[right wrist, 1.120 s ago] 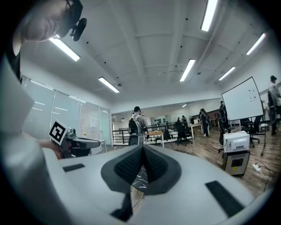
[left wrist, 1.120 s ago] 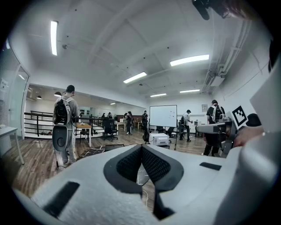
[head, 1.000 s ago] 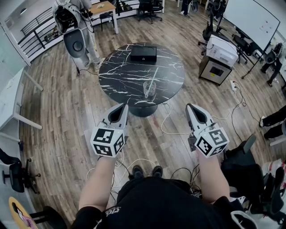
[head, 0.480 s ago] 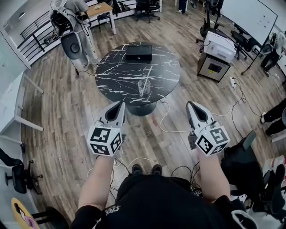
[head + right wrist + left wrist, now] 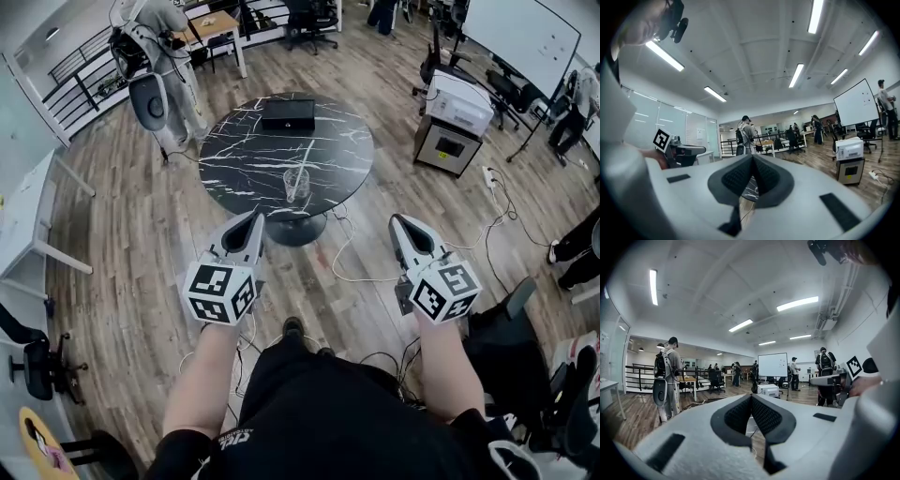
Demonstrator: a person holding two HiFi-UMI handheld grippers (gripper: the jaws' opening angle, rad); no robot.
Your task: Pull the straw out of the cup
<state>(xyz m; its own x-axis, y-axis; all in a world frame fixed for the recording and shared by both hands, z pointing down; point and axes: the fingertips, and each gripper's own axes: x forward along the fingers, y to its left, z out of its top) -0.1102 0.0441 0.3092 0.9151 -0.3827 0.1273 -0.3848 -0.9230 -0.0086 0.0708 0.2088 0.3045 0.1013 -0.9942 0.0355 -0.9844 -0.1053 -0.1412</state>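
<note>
Table and cup sit slightly further left in the head view than a second ago. Left gripper: jaws closed, empty. Right gripper: same. Both well short of table. Straw leans in cup, near table's near edge.

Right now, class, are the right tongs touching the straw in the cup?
Apart. The head view shows the right tongs above the floor, short of the table where the straw leans in the cup.
</note>
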